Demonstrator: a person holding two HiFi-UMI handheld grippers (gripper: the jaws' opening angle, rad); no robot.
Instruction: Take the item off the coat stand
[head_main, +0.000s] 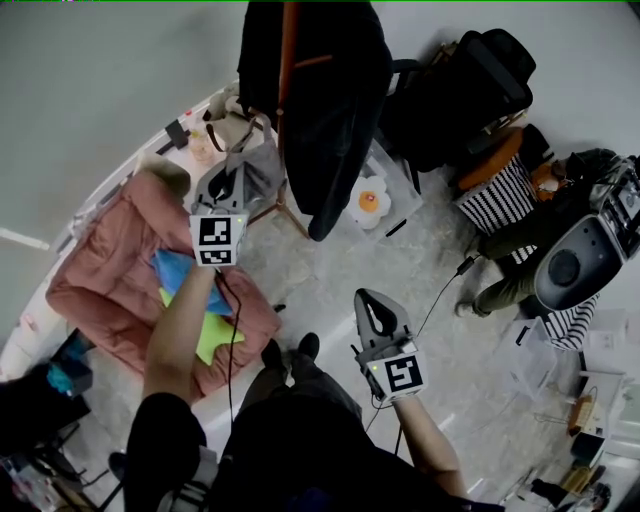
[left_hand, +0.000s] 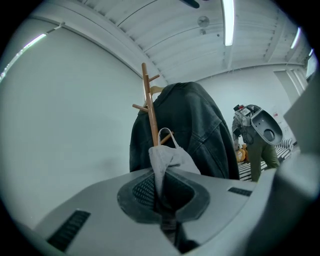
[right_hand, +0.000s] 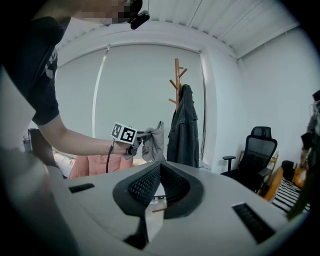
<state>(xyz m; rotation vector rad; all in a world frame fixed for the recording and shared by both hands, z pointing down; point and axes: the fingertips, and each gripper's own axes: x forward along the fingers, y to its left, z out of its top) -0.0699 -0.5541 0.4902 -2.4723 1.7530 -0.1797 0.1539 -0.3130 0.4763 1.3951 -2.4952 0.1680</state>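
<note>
Left gripper view: L tool (left_hand: 162, 195) is clamped on a grey cloth bag (left_hand: 167, 160), fabric bunched btwn the jaws and rising up out of them. The bag's loop handle sits at a low peg of the coat stand (left_hand: 148, 100); can't tell if it's hooked on the peg or just in front of it. Dark jacket (left_hand: 200, 130) hangs on the stand right behind the bag, covering most of the pole below the upper pegs.

Right gripper view: R tool (right_hand: 160, 167) has jaw tips together, nothing btwn them. It points toward the L tool (right_hand: 137, 140), which holds the bag (right_hand: 152, 142) just left of the jacket (right_hand: 184, 130) and stand (right_hand: 177, 75). Black office chair (right_hand: 260, 150) stands off to the right, near the wall.

Head view: L tool (head_main: 235, 185) is up at the stand (head_main: 288, 60) w/ the bag (head_main: 262, 170) at its tip, beside the jacket (head_main: 330, 120). R tool (head_main: 378, 315) is held lower, well apart from the stand. Pink sofa (head_main: 110, 280) lies under the left arm.
</note>
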